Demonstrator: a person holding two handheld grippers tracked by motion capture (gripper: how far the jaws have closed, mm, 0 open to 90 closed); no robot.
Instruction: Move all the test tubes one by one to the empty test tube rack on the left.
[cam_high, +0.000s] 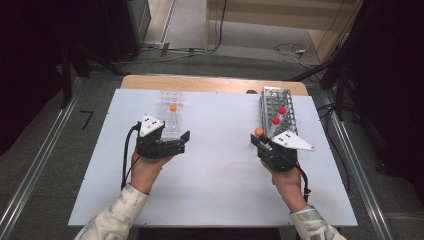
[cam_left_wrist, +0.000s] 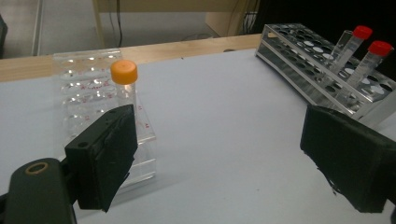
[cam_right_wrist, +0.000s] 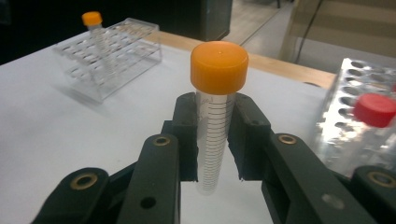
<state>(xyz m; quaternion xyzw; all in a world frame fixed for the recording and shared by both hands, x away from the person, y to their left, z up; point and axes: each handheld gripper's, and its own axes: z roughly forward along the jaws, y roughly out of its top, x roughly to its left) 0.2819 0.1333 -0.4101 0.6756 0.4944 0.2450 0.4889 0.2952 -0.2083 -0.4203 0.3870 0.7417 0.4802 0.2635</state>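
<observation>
My right gripper (cam_right_wrist: 215, 140) is shut on a clear tube with an orange cap (cam_right_wrist: 217, 93), held upright; in the high view that tube (cam_high: 259, 132) sits just left of the grey metal rack (cam_high: 277, 100), with the right gripper (cam_high: 261, 141) below it. Two red-capped tubes (cam_high: 282, 110) stand in that rack (cam_left_wrist: 299, 56). A second orange-capped tube (cam_left_wrist: 124, 74) stands in the clear plastic rack (cam_high: 171, 112) at the table's left. My left gripper (cam_high: 179, 142) is open beside the clear rack, its jaws wide apart with nothing between them (cam_left_wrist: 219, 158).
The white table top (cam_high: 220, 170) lies on a wooden board (cam_high: 210, 83). Metal rails run along both sides on the floor. Cables and a dark stand lie beyond the far edge. The person's hands and patterned sleeves come in from below.
</observation>
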